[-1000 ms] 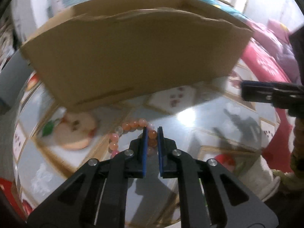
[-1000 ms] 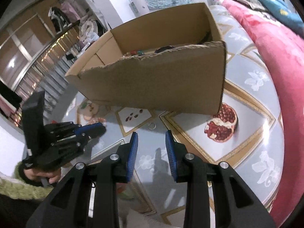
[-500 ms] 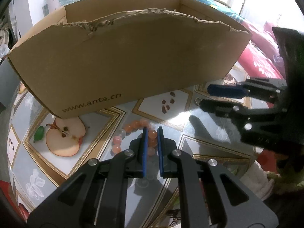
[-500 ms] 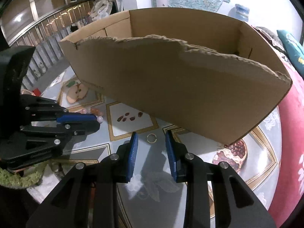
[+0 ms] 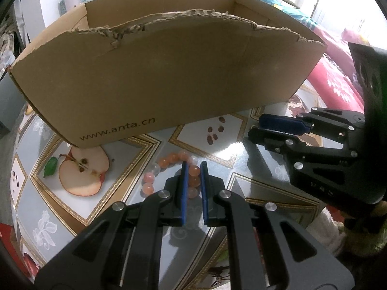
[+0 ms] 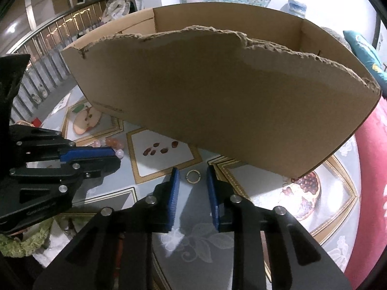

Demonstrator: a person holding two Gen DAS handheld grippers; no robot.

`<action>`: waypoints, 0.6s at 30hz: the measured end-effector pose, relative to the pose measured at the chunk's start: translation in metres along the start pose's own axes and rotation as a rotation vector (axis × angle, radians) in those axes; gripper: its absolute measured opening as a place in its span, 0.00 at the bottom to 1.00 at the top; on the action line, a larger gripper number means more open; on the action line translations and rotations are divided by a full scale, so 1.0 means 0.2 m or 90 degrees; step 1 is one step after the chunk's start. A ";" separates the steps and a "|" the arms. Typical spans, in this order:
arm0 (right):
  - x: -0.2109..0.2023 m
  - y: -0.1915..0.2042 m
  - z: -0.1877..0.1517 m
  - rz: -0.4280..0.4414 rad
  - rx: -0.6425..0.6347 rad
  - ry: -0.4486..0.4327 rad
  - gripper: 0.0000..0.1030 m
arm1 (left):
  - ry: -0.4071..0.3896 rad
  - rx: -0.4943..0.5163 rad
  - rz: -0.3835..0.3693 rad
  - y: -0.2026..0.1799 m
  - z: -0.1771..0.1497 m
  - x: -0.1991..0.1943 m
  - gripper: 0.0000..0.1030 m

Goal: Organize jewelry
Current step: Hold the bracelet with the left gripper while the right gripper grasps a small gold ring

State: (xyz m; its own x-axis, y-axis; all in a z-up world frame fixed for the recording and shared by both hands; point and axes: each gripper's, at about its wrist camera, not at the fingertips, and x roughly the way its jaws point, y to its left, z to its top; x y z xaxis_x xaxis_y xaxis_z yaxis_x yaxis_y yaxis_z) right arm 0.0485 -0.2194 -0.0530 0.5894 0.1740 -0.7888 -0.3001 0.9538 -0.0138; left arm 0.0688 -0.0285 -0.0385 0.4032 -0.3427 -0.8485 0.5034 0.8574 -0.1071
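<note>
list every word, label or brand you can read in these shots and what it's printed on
"www.anta.cn": printed in dark letters low on the near wall of the cardboard box, left wrist view.
Faint embossed lettering on the black body of the right gripper: too small to read.
Faint lettering on the black body of the left gripper, right wrist view: too blurred to read.
No other text on the fruit-patterned tablecloth.

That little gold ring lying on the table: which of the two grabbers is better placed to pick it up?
The right gripper. The ring lies between its closing fingers, not yet pinched. The left gripper is shut on the bead bracelet, away from the ring.
</note>
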 end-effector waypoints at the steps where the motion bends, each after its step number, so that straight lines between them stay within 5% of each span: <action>1: 0.00 0.00 0.00 -0.002 0.002 0.001 0.17 | 0.000 0.000 0.000 0.00 0.00 0.00 0.08; 18: 0.00 -0.01 0.01 0.009 0.018 -0.001 0.12 | 0.001 0.002 0.004 -0.01 0.00 0.01 0.08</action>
State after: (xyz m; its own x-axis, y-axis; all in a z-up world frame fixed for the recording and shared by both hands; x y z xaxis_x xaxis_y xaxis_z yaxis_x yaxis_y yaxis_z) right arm 0.0497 -0.2215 -0.0519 0.5867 0.1881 -0.7877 -0.2869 0.9578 0.0151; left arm 0.0680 -0.0313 -0.0393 0.4046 -0.3363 -0.8504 0.5031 0.8584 -0.1000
